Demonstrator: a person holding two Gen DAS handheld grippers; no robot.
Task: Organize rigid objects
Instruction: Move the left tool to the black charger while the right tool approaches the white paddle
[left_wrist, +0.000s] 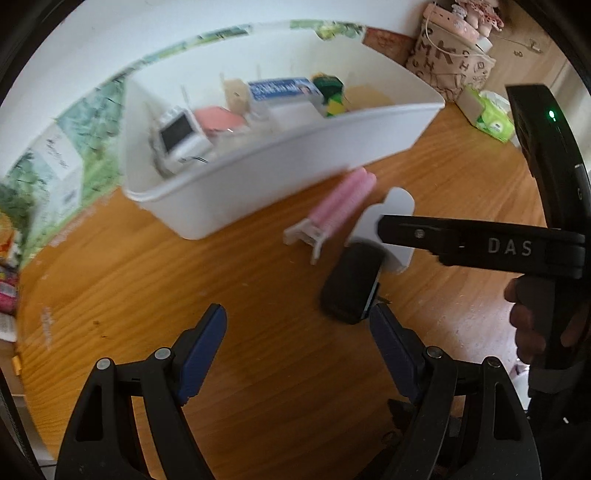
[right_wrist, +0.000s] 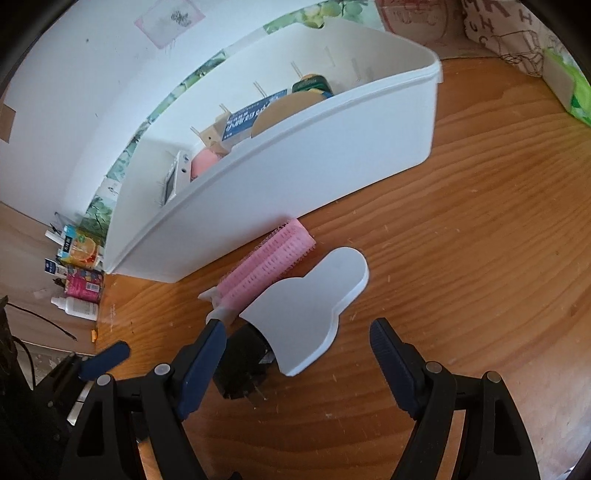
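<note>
On the far left of the wooden desk (right_wrist: 461, 229), by the wall, sit some small bottles and packets (right_wrist: 79, 273). Next comes a long white bin (right_wrist: 288, 155). It has slots inside, and things stand in them: a small white gadget with a dark screen (left_wrist: 179, 134), something pink (left_wrist: 218, 118), a blue and white box (left_wrist: 282, 88), and a green and yellow packet (left_wrist: 327, 90).

Three things lie loose on the desk in front of the bin. A pink hair roller (right_wrist: 266, 266) with a white clip end lies just beside the bin wall. A flat white piece (right_wrist: 310, 299) shaped a bit like a bottle lies next to the roller. One end of it rests on a black plug (right_wrist: 242, 363) with two metal prongs.

The left claw (left_wrist: 297, 332) is open and holds nothing. The plug (left_wrist: 349, 284) is just past its right tip. The right claw (right_wrist: 297, 345) is open too and holds nothing. The white piece and the plug lie near its left finger (right_wrist: 201, 363).

On the far right stand a tan bag with letters (left_wrist: 448, 64) and a green pack of tissues (left_wrist: 493, 110).
</note>
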